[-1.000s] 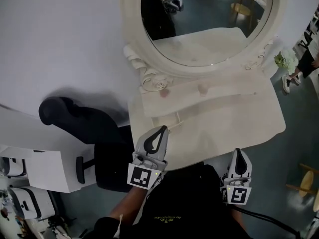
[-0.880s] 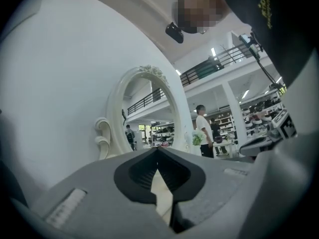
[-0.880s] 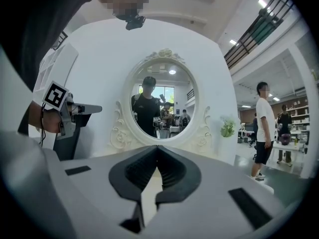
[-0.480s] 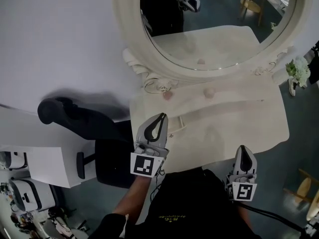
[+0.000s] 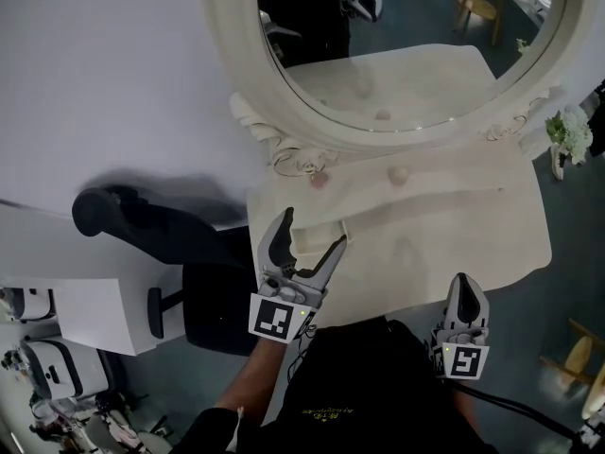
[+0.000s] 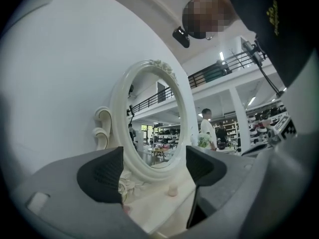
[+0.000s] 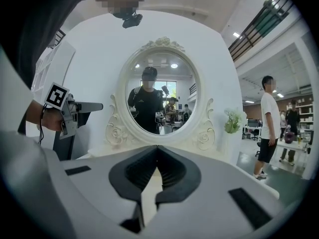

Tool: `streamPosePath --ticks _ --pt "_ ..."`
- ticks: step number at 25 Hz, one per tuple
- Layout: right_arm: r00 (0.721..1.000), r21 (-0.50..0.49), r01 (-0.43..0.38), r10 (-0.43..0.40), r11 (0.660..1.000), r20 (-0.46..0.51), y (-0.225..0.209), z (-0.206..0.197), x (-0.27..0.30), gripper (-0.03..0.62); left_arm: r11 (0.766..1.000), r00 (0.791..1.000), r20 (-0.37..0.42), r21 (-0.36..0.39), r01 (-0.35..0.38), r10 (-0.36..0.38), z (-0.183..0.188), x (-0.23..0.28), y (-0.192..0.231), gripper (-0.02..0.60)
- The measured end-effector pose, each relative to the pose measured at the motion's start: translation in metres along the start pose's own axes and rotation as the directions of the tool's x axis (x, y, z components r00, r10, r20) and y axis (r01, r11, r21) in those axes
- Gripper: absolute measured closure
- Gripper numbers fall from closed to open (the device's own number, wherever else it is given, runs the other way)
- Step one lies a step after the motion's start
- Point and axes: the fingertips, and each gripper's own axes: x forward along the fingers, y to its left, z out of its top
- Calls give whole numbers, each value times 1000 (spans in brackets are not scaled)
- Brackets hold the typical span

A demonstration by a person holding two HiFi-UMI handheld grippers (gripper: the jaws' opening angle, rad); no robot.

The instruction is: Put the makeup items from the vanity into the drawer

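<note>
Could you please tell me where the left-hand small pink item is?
In the head view, the left pink item sits at the back left of the vanity top, by the mirror frame's carved scroll, left of the other pink item.

Black office chair (image 5: 142,225) close to a plain white wall (image 5: 104,74), white desk (image 5: 76,315) just beside it at lower left, bunch of white flowers (image 5: 574,132) off right, wooden stool (image 5: 581,348) on dark floor (image 5: 567,282), bystander in white shirt and dark shorts (image 7: 269,128) standing well back.

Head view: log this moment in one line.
left gripper: jaws opening, empty | right gripper: jaws shut, empty | vanity: two small items by mirror
</note>
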Motion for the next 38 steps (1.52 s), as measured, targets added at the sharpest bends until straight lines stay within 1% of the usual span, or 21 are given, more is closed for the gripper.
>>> streamPosePath --ticks 2,4,5,7,9,10,12,15,17,18,20,22,25,26,29,31,33,35,38 --pt "1000 -5 -11 11 1000 4 2 0 0 592 1000 1000 12 7 -8 8 0 -1 0 198" --pt "1000 -14 -25 25 1000 5 4 1 -1 592 1000 1000 -10 -3 -24 24 -7 2 9 189" --pt "1000 -16 -29 29 999 4 5 0 -2 592 999 999 -38 -2 -32 32 -16 5 16 184" --pt "1000 -12 -27 27 1000 -2 3 -1 -5 592 999 992 -124 23 -34 37 -41 19 34 179" --pt "1000 3 -9 9 1000 -7 -1 -3 -9 592 999 973 -231 44 -15 25 -71 36 50 175" --pt "1000 11 2 -2 1000 -10 -4 -5 -12 592 999 957 -289 47 -3 16 -87 44 57 175" --pt "999 32 32 -32 999 -14 -11 -8 -16 592 1000 918 -396 28 4 7 -119 59 66 173" --pt "997 44 70 -68 997 -25 -22 -14 -25 592 998 849 -528 -49 -40 8 -161 67 76 172" --pt "996 45 89 -87 995 -34 -30 -19 -30 592 994 808 -589 -92 -65 -2 -181 70 76 172" --pt "994 51 101 -99 994 -37 -34 -21 -31 592 990 794 -608 -116 -76 -10 -188 72 75 171" --pt "992 62 119 -117 991 -39 -41 -25 -33 592 980 775 -631 -173 -103 -30 -198 77 74 171" --pt "991 69 127 -124 990 -40 -45 -27 -34 592 965 761 -647 -224 -136 -43 -206 83 75 171" --pt "991 78 126 -123 989 -47 -47 -30 -33 592 946 744 -667 -264 -190 -36 -217 90 80 172" --pt "992 76 122 -119 990 -48 -47 -31 -32 592 943 739 -673 -264 -204 -28 -219 91 81 172" --pt "994 60 101 -98 993 -44 -47 -30 -28 592 949 729 -685 -226 -221 7 -222 92 81 172" --pt "996 53 84 -82 995 -30 -45 -25 -25 592 946 722 -692 -218 -240 24 -223 93 80 172" --pt "997 55 72 -71 996 -18 -40 -20 -20 592 944 701 -713 -221 -243 13 -229 93 75 172" --pt "998 59 62 -61 996 -17 -36 -19 -16 592 953 678 -735 -205 -221 0 -235 91 70 172" --pt "999 59 49 -47 997 -20 -36 -19 -13 592 955 661 -750 -194 -225 3 -237 92 70 173"
